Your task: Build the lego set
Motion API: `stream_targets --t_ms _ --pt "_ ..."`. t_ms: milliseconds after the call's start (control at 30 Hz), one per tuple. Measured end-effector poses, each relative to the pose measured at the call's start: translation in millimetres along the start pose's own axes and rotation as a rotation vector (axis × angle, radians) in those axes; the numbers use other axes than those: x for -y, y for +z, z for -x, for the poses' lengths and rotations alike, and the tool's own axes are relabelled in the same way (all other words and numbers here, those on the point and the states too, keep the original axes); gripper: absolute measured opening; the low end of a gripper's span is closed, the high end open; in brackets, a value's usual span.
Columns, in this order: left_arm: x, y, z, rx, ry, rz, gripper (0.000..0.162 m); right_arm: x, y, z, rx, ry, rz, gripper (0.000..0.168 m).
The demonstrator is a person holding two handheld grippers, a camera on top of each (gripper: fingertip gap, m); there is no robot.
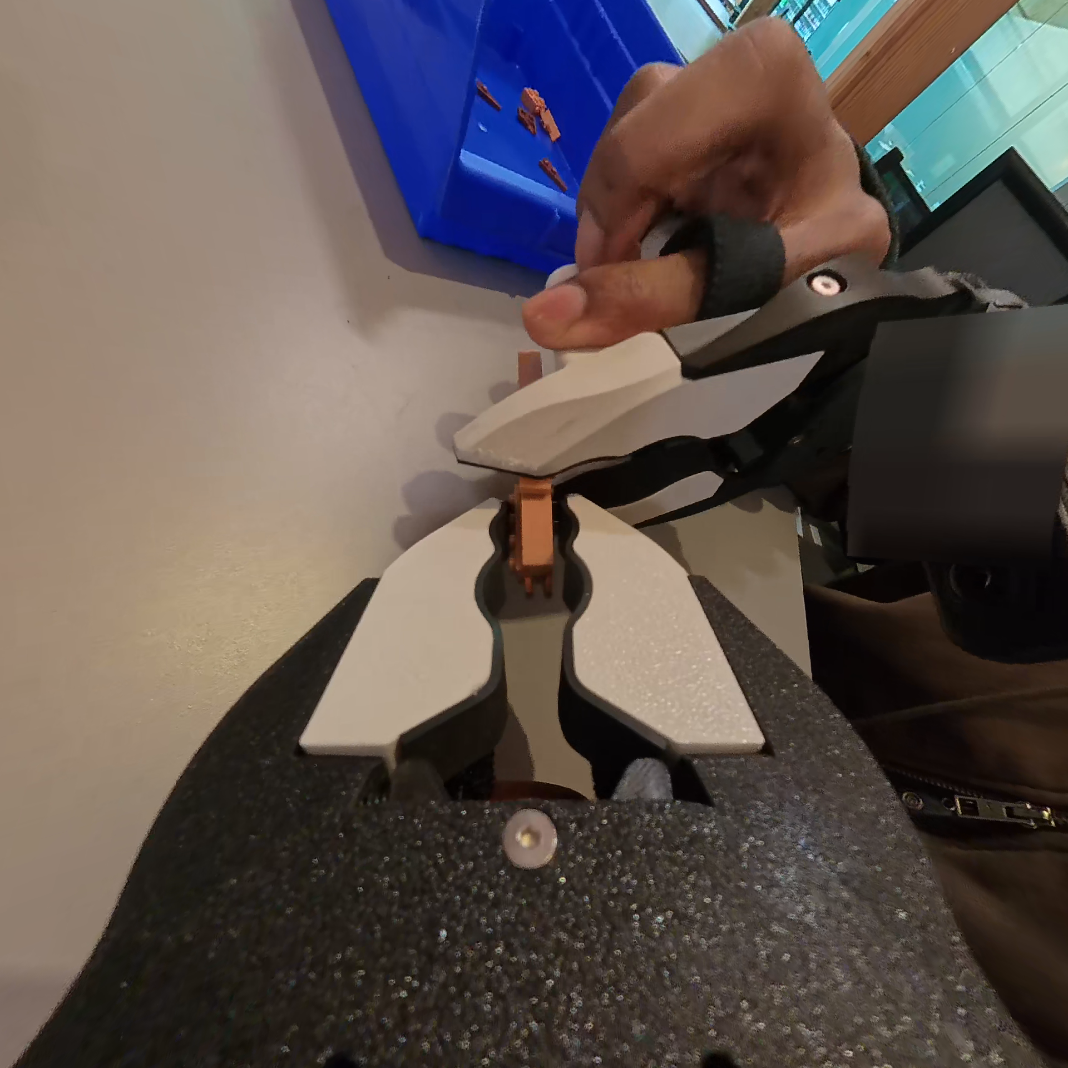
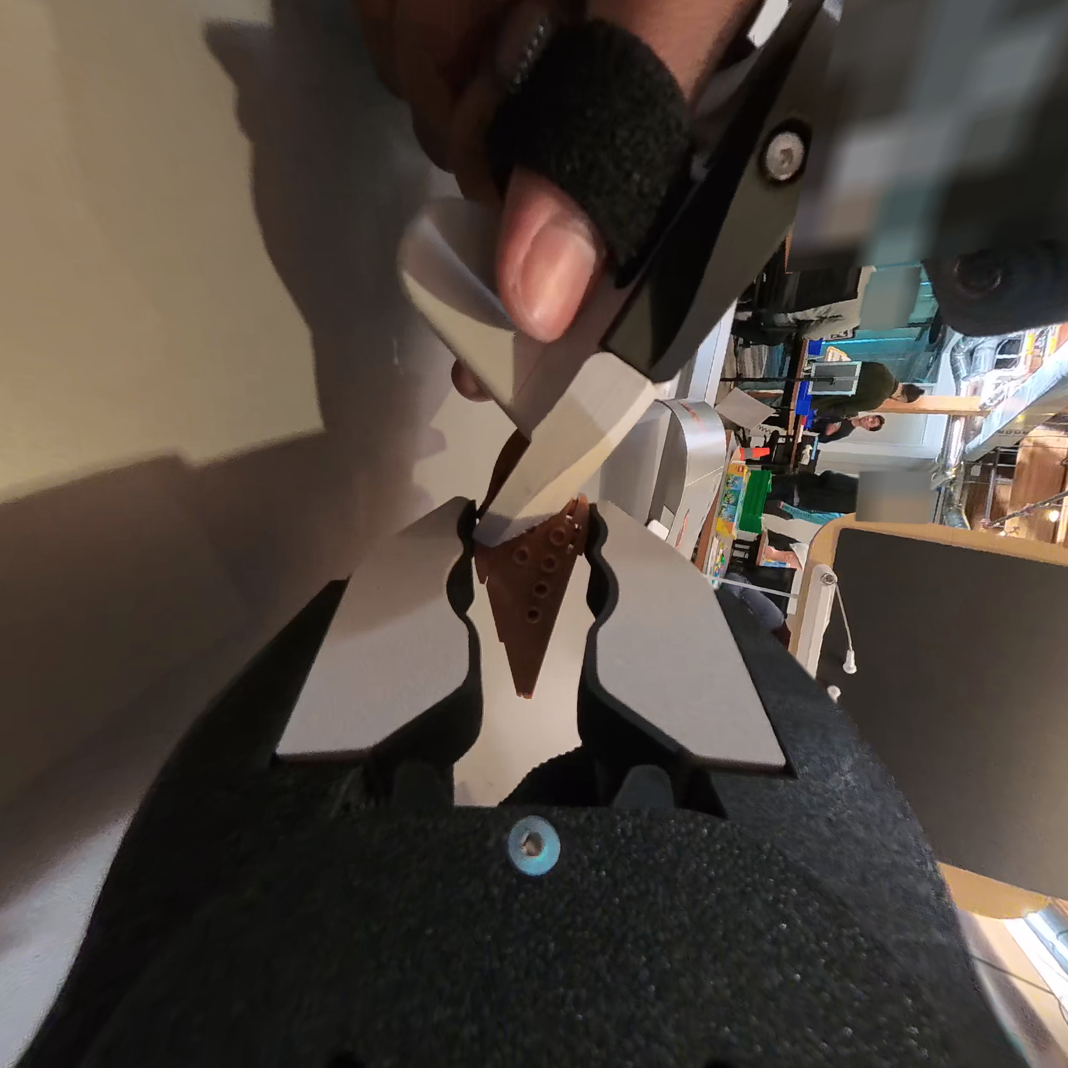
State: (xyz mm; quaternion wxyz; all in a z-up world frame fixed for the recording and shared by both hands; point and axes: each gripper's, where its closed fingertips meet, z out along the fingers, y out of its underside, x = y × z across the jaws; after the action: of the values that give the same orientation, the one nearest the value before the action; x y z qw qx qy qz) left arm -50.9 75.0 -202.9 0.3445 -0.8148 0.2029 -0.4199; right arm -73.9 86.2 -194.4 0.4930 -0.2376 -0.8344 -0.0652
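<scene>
Here, line by line:

Left claw (image 1: pixel 533 514): narrowed onto a small orange-brown lego piece (image 1: pixel 533 537), which is pinched between the two pale fingertips.

Left piece, place: at the very tips of the left claw, at 12 o'clock from the claw's base; its top end touches the underside of the right claw's pale finger.

Left piece, axis: long axis runs from 6 to 12 o'clock in the left wrist view, seen edge-on, with small pegs at its near end.

Right claw (image 2: pixel 534 514): narrow, gripping a brown wedge-shaped lego plate (image 2: pixel 534 601) by its wide end.

Wedge plate, place: between the right claw's fingers, mostly inside the gap behind the tips.

Wedge plate, axis: long axis from 6 to 12 o'clock; the pointed end faces 6 o'clock toward the camera, the wide end 12 o'clock; the face in view has round holes.

Meeting point: the left claw's finger comes in from 1 o'clock in the right wrist view and touches the wedge plate's wide end.

Hand (image 1: pixel 711 191): at 1 o'clock in the left wrist view, thumb under a black strap.

Table (image 1: pixel 173 347): pale, beneath both claws.

Blue bin (image 1: pixel 416 150): at 12 o'clock, well apart, holding loose brown pieces (image 1: pixel 540 115).
</scene>
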Motion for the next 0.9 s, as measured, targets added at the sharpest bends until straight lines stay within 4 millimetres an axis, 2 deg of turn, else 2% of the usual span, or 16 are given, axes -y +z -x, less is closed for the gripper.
stream_targets --t_ms 600,900 --pt "-7 4 -6 -0.03 0.028 0.05 0.014 3 -3 10 0.074 -0.022 -0.054 0.035" --pt "-3 1 -4 -0.011 0.074 0.029 0.015 1 0 5 0.002 -0.042 -0.055 0.036"
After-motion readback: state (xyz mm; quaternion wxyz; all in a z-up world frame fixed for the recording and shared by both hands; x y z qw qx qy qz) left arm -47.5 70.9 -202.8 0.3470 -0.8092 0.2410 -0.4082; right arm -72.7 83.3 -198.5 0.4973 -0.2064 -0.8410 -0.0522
